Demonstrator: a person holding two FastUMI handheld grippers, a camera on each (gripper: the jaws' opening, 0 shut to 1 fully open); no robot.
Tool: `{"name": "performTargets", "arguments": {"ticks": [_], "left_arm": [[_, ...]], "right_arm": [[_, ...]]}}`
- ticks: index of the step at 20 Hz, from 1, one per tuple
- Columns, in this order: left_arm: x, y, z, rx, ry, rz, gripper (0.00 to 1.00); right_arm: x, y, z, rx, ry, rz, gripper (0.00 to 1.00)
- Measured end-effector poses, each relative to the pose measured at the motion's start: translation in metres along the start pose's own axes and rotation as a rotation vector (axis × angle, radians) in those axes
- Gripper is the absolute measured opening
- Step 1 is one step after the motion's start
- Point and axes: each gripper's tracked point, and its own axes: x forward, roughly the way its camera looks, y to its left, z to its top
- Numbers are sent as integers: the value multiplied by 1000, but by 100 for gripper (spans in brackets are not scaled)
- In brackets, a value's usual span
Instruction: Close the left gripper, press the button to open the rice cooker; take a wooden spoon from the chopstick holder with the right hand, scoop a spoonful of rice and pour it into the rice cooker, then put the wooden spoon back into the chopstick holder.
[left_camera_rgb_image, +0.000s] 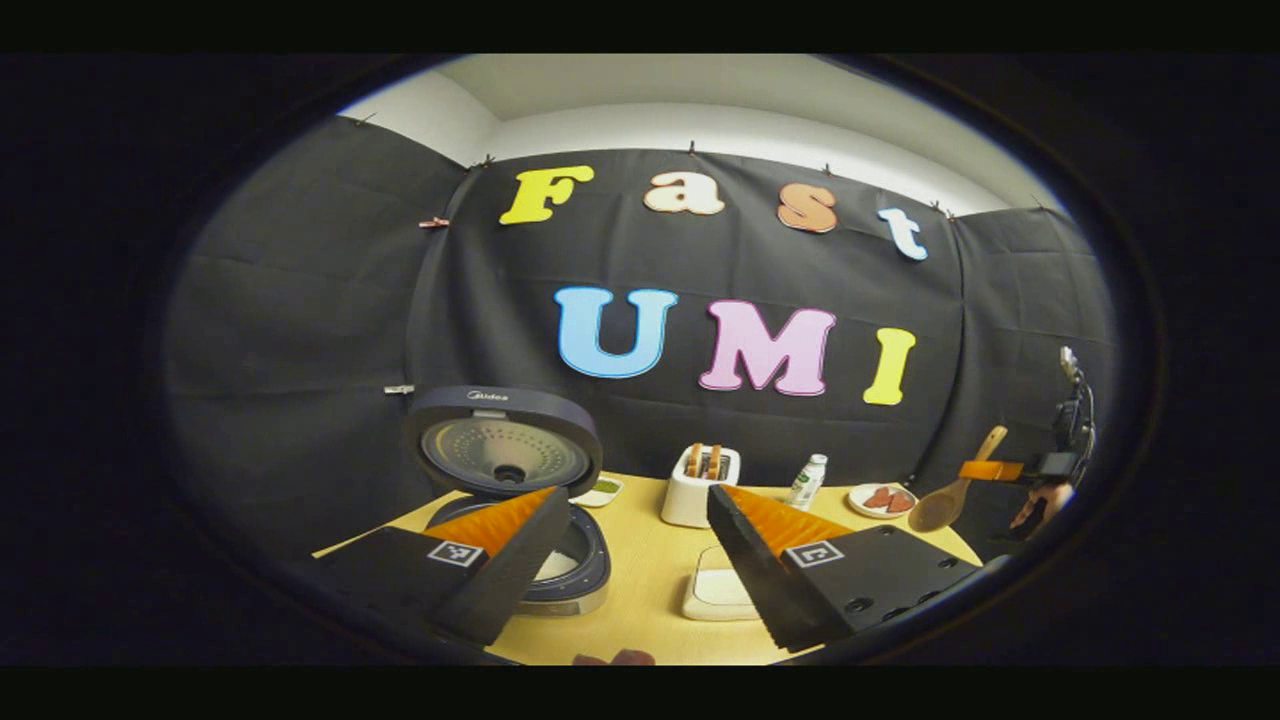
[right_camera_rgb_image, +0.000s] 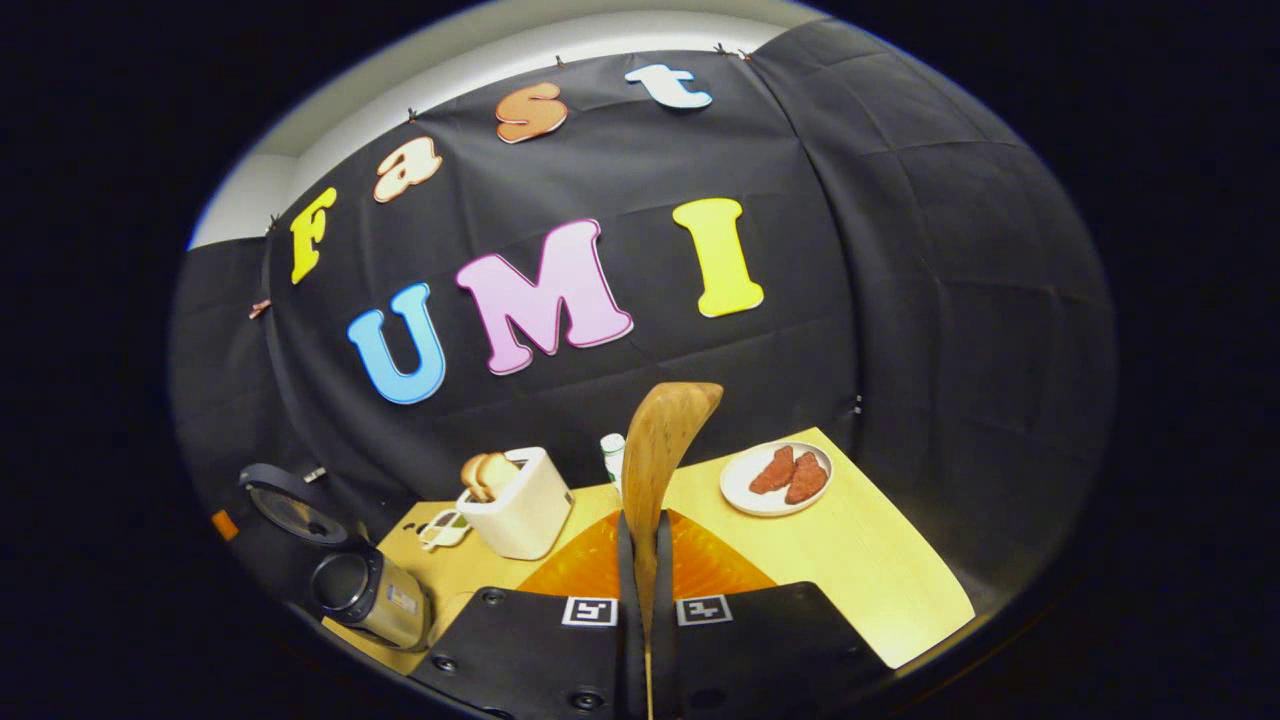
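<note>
Our right gripper (right_camera_rgb_image: 640, 560) clamps the light wooden spoon (right_camera_rgb_image: 660, 440); our left gripper (left_camera_rgb_image: 635, 525) gapes empty beside the lid-up dark rice cooker (left_camera_rgb_image: 520, 470)

Btwn left fingers (left_camera_rgb_image: 545, 545): bare table (left_camera_rgb_image: 650, 580); white tray (left_camera_rgb_image: 715, 590), toaster (left_camera_rgb_image: 700, 485) ahead. Open rice cooker (left_camera_rgb_image: 520, 480) blocks left finger's side.

Just beyond the left gripper (left_camera_rgb_image: 640, 500), off its left finger, the raised lid of the rice cooker (left_camera_rgb_image: 505, 445) carried one small pale brand word on its front rim; it looked like "Midea", though the print was tiny. Each finger of that gripper wore a black-and-white square marker (left_camera_rgb_image: 455, 553) with no letters on it. Same story on the right gripper (right_camera_rgb_image: 640, 525): a square code marker (right_camera_rgb_image: 589, 611) on each finger. The bottle (left_camera_rgb_image: 808, 480) ahead had a label too small to read.
</note>
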Motion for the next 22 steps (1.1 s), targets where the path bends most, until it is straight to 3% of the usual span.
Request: {"name": "performTargets", "arguments": {"ticks": [4, 5, 6, 10, 12, 13, 14, 15, 20, 21, 22], "left_arm": [[5, -12, 3, 26, 9, 15, 94], [7, -13, 3, 32, 10, 20, 98], [7, -15, 3, 35, 13, 24, 94], [10, -15, 2, 34, 31, 47, 94], [10, -15, 2, 20, 40, 49, 98], [10, -13, 2, 23, 41, 56, 94], [10, -12, 4, 31, 40, 64, 98], [9, -11, 6, 41, 38, 69, 94], [13, -10, 7, 59, 40, 74, 94], [13, -10, 7, 57, 42, 72, 98], [13, -11, 7, 55, 43, 68, 94]], "right_arm": [[25, -30, -41, -3, 73, -20, 7], [32, -35, -52, 4, 93, -24, 7], [37, -39, -61, 13, 113, -25, 7], [52, -50, -94, 62, 177, -29, 7], [54, -59, -103, 83, 190, -41, 7], [56, -62, -107, 92, 195, -47, 7], [59, -65, -111, 104, 202, -53, 7], [60, -66, -115, 119, 208, -54, 7], [65, -77, -129, 154, 225, -64, 10], [64, -79, -133, 158, 230, -68, 10], [64, -79, -135, 163, 236, -65, 10]]}}
